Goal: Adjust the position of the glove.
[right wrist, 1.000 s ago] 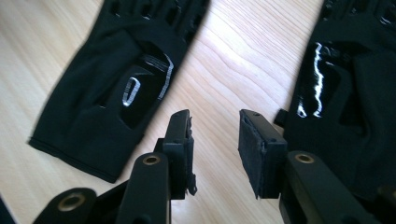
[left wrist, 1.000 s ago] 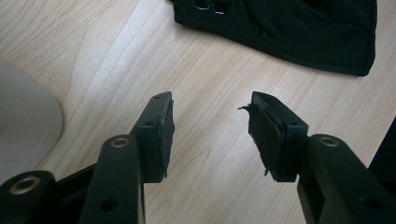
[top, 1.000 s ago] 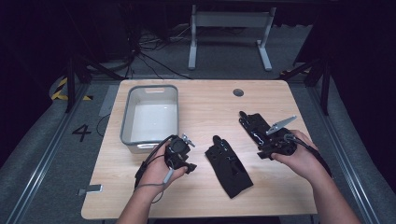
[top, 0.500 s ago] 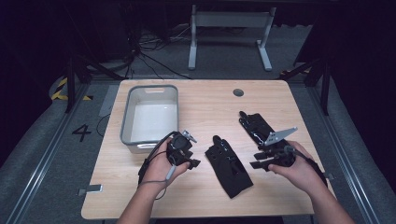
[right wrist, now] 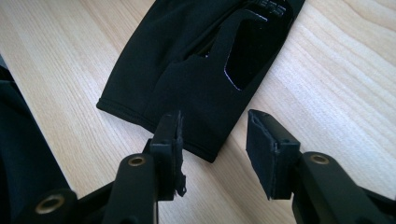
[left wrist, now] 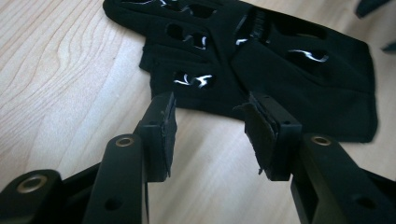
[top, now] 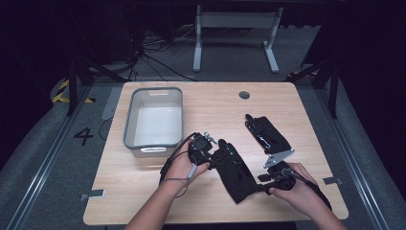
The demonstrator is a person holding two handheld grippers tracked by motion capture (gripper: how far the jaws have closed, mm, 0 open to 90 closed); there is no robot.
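Now my left gripper [left wrist: 210,133] and right gripper [right wrist: 212,149] close in on opposite ends of the near glove [top: 234,167], which lies flat on the table [top: 158,191] between them; both sets of jaws stand apart, empty. Next, I judge, each must straddle an edge and pinch. A second glove [top: 265,134] lies apart, its fabric detail indistinct.

Table [top: 306,103]: pale wood-grain top, smooth, satin sheen. Near glove [top: 234,167], centre-bottom of high view: matt black cloth w/ glossy printed marks. 2nd glove [top: 265,134], right of centre: same black fabric, shinier patches. Bin [top: 129,122], upper left: grey plastic, smooth, pale inside. Left gripper [left wrist: 210,130] & right gripper [right wrist: 212,149]: matt black plastic, frayed rubbery pads, brass-look rivets.
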